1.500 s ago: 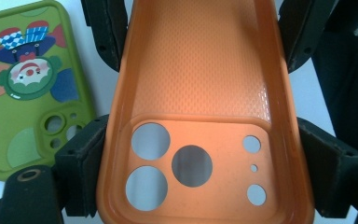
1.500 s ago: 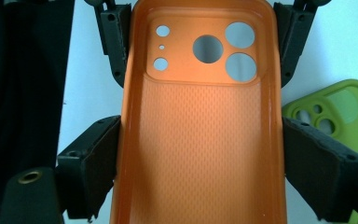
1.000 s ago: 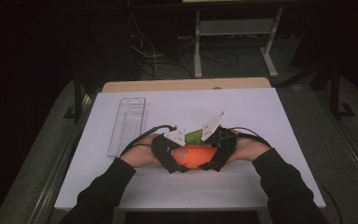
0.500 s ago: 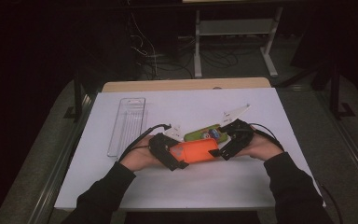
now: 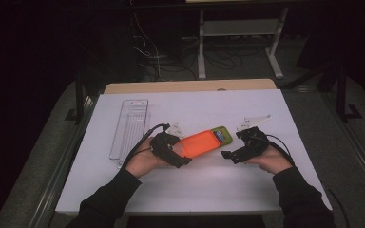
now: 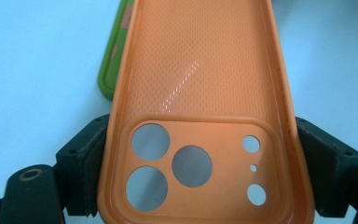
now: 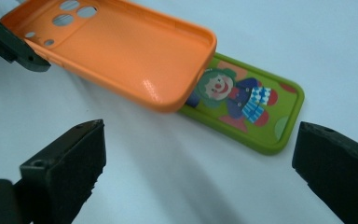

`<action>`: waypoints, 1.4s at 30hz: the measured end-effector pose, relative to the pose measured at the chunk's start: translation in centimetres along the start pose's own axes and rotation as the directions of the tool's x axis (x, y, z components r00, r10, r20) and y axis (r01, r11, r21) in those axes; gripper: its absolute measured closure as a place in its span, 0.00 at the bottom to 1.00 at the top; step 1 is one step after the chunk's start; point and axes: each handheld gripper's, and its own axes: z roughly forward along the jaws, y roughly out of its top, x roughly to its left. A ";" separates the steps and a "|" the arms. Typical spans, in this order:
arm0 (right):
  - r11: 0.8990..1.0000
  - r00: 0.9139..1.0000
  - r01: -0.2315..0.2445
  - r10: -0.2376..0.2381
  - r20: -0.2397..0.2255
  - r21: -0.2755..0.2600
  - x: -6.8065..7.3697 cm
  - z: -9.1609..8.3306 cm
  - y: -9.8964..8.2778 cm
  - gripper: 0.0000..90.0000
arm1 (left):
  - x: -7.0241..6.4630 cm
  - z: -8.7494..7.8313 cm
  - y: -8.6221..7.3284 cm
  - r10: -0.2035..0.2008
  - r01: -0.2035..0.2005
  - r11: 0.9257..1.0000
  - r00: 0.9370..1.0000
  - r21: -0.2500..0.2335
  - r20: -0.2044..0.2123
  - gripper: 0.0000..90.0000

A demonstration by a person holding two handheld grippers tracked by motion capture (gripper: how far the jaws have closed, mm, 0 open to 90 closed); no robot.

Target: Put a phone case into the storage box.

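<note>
Orange silicone phone case [image 6: 200,107] clamped at its camera-cutout end between the left gripper [image 5: 171,150] fingers [image 6: 81,163], pads pressing on both long edges. Held open side up, far end tilted over the tabletop [image 5: 195,185] and overlapping the near end of the green clown-print phone [image 7: 251,105], which lies flat under it. From the high view, case and phone sit mid-tabletop, between the two hands.

Changed versus a second ago: right gripper [image 5: 240,151] then tight against the case's other end, both hands bunched together; now pulled off to the right and well apart from the case. Right fingers [image 7: 70,158] spread wide, nothing between them, aimed at the phone's free end. Left hand unmoved, grip unchanged.

Meaning, as a judgement: case and phone now separated, or about to be joined; cannot tell which from the frames alone. Either way the case hangs on the left grip only, so any slip there drops it onto the phone. Likely next: right fingers close on the phone's exposed end to steady or lift it while the left works the case.

Clear plastic tray [image 5: 129,127] at left rear, untouched, not in play.
</note>
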 end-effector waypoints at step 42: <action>0.985 0.964 0.161 -0.142 0.227 -0.066 2.5 2.8 -1.9 0.02 | -0.1 0.1 0.2 -0.038 0.038 0.999 0.999 -0.004 -0.003 0.18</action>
